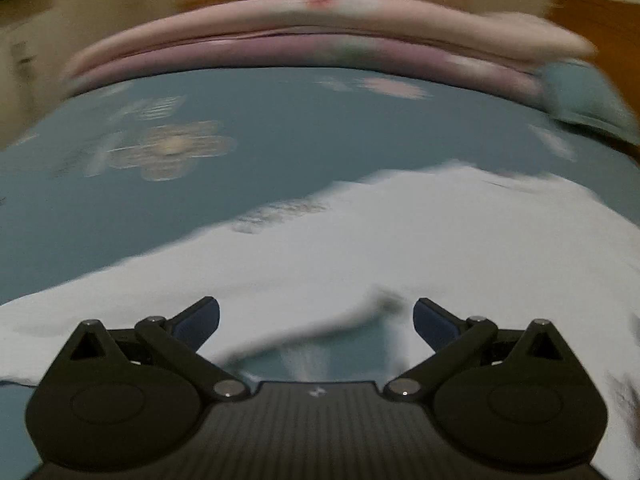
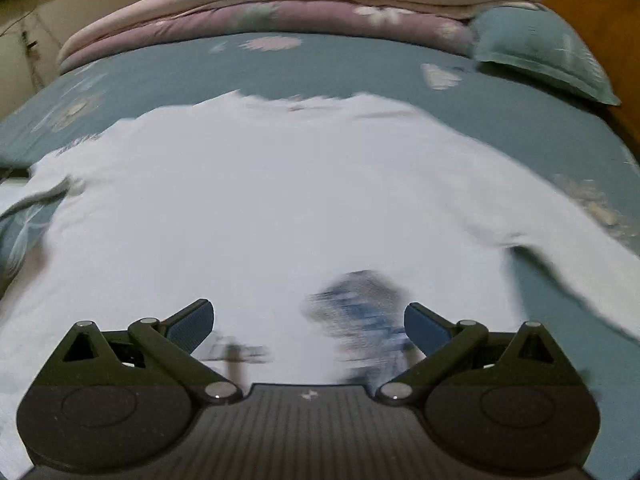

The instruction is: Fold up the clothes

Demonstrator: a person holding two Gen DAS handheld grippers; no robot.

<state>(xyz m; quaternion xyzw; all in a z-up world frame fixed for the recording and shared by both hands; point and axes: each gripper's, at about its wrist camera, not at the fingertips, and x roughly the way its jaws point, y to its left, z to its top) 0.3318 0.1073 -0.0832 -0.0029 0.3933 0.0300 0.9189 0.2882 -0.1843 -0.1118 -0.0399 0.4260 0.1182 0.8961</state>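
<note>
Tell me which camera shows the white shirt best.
The right wrist view: the white long-sleeved shirt lies spread across the teal floral bedsheet, body and one sleeve visible, though blurred. The left wrist view shows only part of it.

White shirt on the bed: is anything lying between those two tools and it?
Nothing visible. The white shirt lies spread on the blue bedsheet, directly under the open left tool and open right tool. The folded quilts and pillow sit beyond it.
</note>
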